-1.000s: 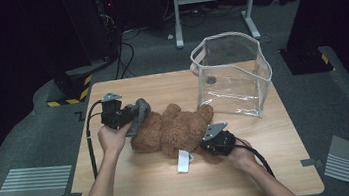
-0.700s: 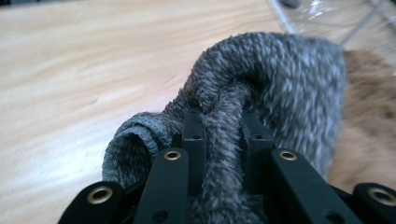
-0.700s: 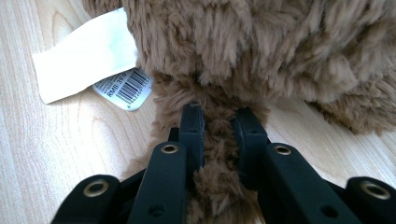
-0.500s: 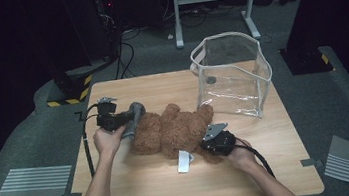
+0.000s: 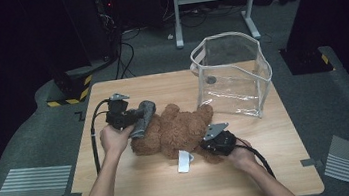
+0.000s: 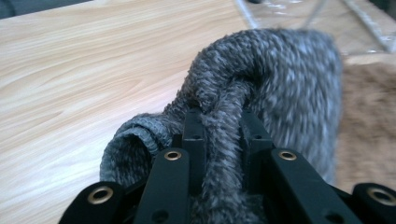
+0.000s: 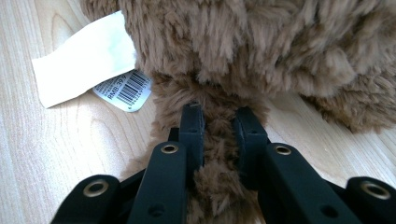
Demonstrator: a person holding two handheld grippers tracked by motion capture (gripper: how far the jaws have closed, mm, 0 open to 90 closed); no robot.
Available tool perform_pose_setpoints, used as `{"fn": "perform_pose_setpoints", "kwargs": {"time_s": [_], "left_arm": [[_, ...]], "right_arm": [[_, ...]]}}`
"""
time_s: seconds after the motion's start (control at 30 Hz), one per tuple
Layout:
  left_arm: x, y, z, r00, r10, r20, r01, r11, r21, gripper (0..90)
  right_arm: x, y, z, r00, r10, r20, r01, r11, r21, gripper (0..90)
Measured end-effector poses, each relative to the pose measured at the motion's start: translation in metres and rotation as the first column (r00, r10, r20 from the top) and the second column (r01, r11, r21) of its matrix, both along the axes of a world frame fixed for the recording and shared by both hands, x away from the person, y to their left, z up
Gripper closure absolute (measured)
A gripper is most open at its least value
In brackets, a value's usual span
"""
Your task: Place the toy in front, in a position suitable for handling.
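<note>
left gripper (image 5: 140, 118): clamped on a fold of the grey hat (image 6: 261, 88); knit bunched between the jaws.
hat: soft, light, stretchy; lies at the bear's left end, against its head, partly lifted by the grip. Judged: rim fold is the right hold; it will sag and stretch rather than slide.
bear (image 5: 179, 130): brown plush, lying mid-surface, head left. Soft, light, floppy; no stiff part, so it gives under any pull. Judged: take it by a limb or a thick tuft, not the tag.
tag (image 7: 81, 58): white fabric strip with a barcode label beside it, flat on the surface just by the bear's lower body. Flimsy; poor hold.
right gripper (image 7: 219, 116): jaws pinched on a tuft of the bear's fur at its lower end, pinning it.
bag (image 5: 232, 73): clear, white-trimmed, upright, open-topped, near the bear's right end. Thin walls, likely to tip if nudged.
surface (image 5: 134, 193): pale wood; nothing blocks either hand.
</note>
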State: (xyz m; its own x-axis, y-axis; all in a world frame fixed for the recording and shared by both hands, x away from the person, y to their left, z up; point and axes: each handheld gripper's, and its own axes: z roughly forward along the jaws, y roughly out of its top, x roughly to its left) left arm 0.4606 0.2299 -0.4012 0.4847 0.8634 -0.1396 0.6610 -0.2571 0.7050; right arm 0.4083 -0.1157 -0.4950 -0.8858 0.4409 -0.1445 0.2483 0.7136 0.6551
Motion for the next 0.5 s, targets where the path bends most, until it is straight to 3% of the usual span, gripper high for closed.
{"fn": "perform_pose_setpoints", "kwargs": {"time_s": [0.17, 0.33, 0.5], "left_arm": [[-0.006, 0.021, -0.013, 0.9975, 0.061, -0.036, -0.060, 0.9980, 0.018, 76.1], [-0.024, 0.034, -0.023, 0.9971, 0.063, -0.041, -0.062, 0.9976, 0.031, 76.2], [-0.053, 0.038, -0.031, 0.9987, 0.045, -0.022, -0.043, 0.9945, 0.095, 76.2]], "right_arm": [[0.000, 0.000, -0.001, 1.0000, 0.000, 0.000, 0.000, 1.000, 0.004, 76.6], [0.000, -0.002, 0.000, 0.9997, -0.015, 0.018, 0.015, 1.000, 0.009, 77.3], [0.000, -0.007, 0.005, 0.9985, -0.048, 0.025, 0.048, 0.999, 0.024, 83.0]]}}
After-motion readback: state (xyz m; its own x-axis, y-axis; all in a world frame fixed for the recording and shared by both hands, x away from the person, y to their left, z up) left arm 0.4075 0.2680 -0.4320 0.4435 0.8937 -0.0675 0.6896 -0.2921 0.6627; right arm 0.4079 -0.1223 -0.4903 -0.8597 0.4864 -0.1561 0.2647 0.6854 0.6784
